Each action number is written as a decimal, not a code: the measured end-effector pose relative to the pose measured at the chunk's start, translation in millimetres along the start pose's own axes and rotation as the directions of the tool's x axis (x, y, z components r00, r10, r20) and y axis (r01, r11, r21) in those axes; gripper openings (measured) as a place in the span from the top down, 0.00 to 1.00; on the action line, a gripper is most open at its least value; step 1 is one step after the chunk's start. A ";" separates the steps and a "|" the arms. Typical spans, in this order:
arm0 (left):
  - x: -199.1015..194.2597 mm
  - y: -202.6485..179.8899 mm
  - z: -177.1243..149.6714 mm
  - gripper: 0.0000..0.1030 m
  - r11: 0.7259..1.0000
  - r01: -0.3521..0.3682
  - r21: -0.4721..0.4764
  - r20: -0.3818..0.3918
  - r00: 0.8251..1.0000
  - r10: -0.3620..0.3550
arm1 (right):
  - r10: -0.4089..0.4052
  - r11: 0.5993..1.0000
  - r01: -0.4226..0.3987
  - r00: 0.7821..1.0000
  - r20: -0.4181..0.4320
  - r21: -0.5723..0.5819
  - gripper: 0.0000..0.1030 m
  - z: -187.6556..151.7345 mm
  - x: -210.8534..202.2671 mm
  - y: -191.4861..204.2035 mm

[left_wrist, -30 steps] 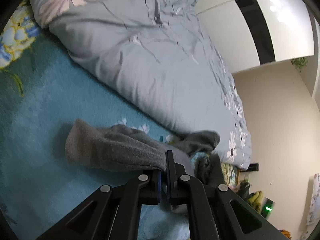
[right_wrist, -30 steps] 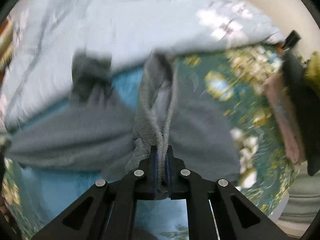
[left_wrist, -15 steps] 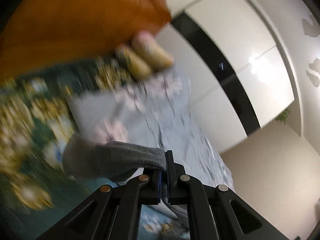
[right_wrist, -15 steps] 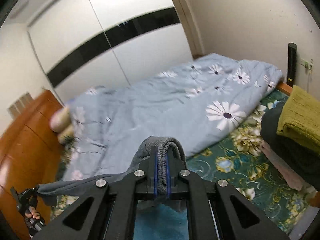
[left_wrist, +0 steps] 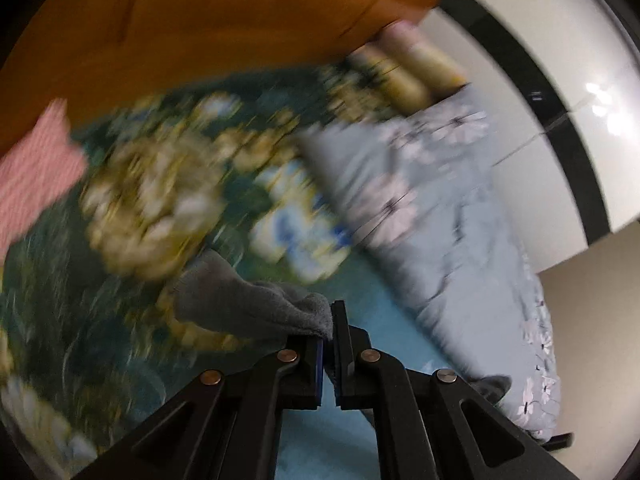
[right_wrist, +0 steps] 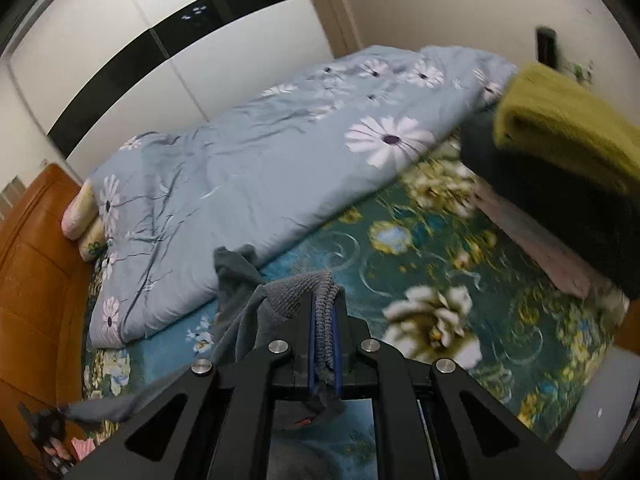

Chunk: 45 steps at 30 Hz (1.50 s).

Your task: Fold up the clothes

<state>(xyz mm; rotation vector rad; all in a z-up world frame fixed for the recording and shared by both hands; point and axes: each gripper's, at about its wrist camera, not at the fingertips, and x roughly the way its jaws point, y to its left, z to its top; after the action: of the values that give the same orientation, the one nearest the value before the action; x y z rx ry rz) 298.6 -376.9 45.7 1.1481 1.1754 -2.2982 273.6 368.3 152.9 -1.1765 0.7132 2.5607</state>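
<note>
— Comparing with a second ago, what changed?
— Both claws have lifted the grey garment [right_wrist: 256,304] off the bed; then it lay slack on the teal sheet, now it hangs stretched between them, above the sheet.
— Grips?
— Left claw [left_wrist: 329,336] clenched on a nubby knitted edge; right claw [right_wrist: 325,336] clenched on a ribbed, bunched fold.
— Surroundings?
— Flowered bedsheet [right_wrist: 400,256], a smooth, creased daisy-print duvet [right_wrist: 280,152] on the far side, a glossy wooden headboard [right_wrist: 36,264] left, fuzzy olive and dark folded clothes [right_wrist: 560,152] stacked right.
</note>
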 end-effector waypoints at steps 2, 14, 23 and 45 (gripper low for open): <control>17.8 0.2 -3.5 0.97 0.998 -0.052 0.023 -0.054 0.997 0.053 | -0.003 0.999 0.003 1.000 -0.014 0.049 0.94 -1.6 3.2 -14.8; 165.4 -106.8 29.8 0.77 0.981 -0.093 0.168 -0.231 0.964 0.131 | -0.094 0.985 0.111 0.987 -0.131 0.130 0.93 35.8 90.8 -25.3; 168.7 -28.3 -6.4 0.48 0.984 -0.171 0.047 -0.245 0.953 0.177 | -0.120 0.973 0.152 0.975 -0.185 0.172 0.93 22.1 113.1 -57.9; 54.6 -38.0 41.3 0.96 0.996 0.024 -0.080 -0.011 1.000 -0.025 | -0.074 0.997 0.074 0.996 -0.041 0.006 0.93 20.9 29.5 -37.6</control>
<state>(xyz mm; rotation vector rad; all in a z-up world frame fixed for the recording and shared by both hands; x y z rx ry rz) 220.9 -381.9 37.7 1.1264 1.2811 -2.2433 256.1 411.5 129.6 -1.2322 0.6742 2.4784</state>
